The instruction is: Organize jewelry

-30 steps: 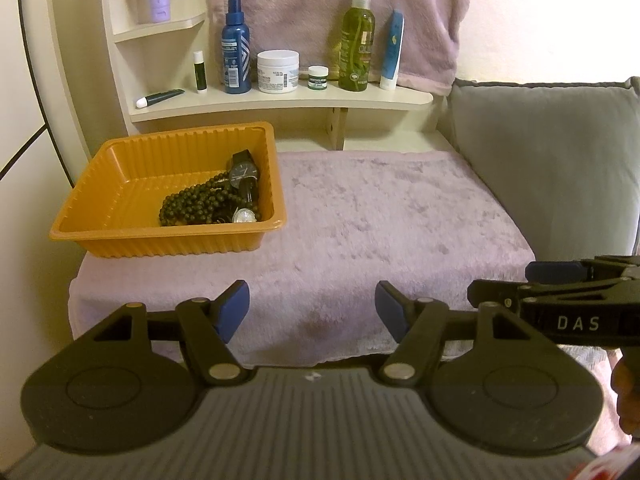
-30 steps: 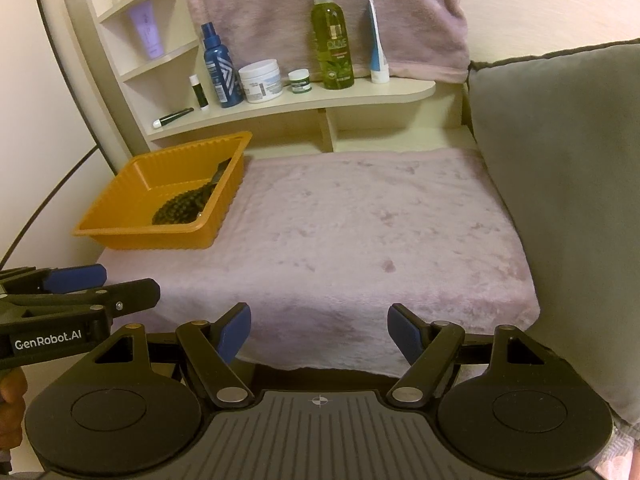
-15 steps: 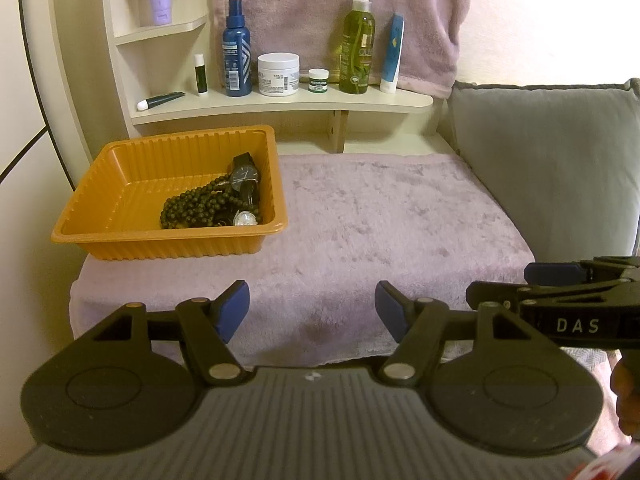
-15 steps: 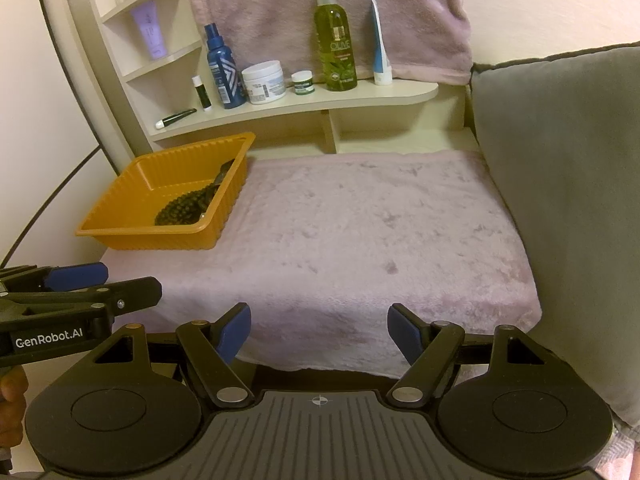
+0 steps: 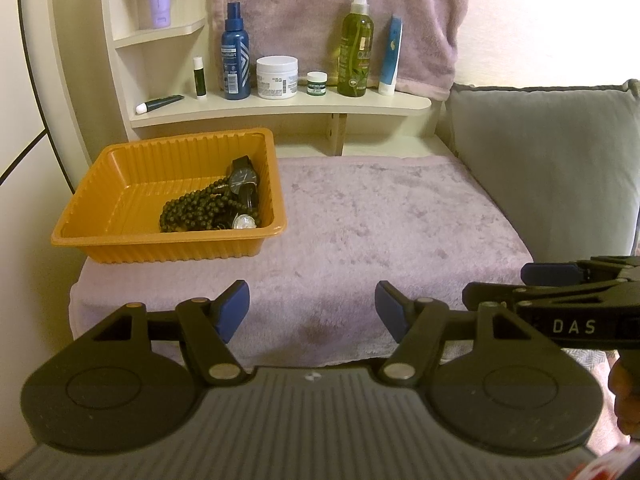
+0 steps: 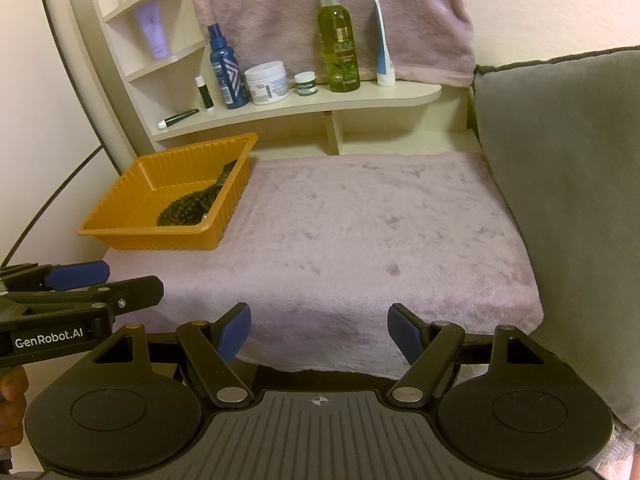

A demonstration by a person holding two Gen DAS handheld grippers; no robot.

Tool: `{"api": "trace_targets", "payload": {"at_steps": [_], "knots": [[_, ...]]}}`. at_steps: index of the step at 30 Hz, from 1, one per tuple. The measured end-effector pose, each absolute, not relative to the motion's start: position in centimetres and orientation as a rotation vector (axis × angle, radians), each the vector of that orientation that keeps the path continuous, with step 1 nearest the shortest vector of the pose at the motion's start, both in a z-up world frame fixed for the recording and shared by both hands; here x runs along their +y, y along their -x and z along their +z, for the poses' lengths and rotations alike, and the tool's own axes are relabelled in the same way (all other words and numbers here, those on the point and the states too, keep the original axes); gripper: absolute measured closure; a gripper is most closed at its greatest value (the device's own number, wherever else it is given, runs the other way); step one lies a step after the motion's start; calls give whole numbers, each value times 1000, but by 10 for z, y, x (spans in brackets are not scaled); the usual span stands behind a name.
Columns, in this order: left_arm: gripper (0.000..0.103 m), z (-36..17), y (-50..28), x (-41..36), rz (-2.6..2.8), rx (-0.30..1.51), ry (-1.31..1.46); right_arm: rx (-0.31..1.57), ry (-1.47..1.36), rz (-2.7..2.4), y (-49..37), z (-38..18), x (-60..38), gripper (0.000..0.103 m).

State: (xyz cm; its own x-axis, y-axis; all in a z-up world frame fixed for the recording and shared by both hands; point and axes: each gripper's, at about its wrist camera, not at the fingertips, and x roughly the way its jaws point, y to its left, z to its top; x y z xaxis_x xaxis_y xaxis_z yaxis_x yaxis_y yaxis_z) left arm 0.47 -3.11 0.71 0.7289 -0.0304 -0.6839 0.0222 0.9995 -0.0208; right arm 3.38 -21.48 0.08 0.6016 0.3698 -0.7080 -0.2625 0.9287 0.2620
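Two grippers sit at my end of the desk, both spread wide and holding nothing: left gripper (image 5: 312,306), right gripper (image 6: 319,330), each with black linkage arms and blue rubber-padded fingers (image 6: 236,332). I note a plush mauve cloth (image 5: 380,216) covering the desk. At its far-left corner stands a ribbed orange plastic tray (image 5: 132,240). Inside, against the tray's right wall, lie a coiled dark green bead necklace (image 5: 196,210), a black round-faced watch (image 5: 243,179) and a small silvery piece (image 5: 244,222).
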Motion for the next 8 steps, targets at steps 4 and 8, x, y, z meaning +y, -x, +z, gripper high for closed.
{"api": "trace_targets", "payload": {"at_steps": [4,8], "knots": [[36,8,-4,-31,-29,745,9,849,-137,365,-33,0,-215,28],[36,7,-4,-30,-29,750,11,848,-138,362,-32,2,-211,28]]}}
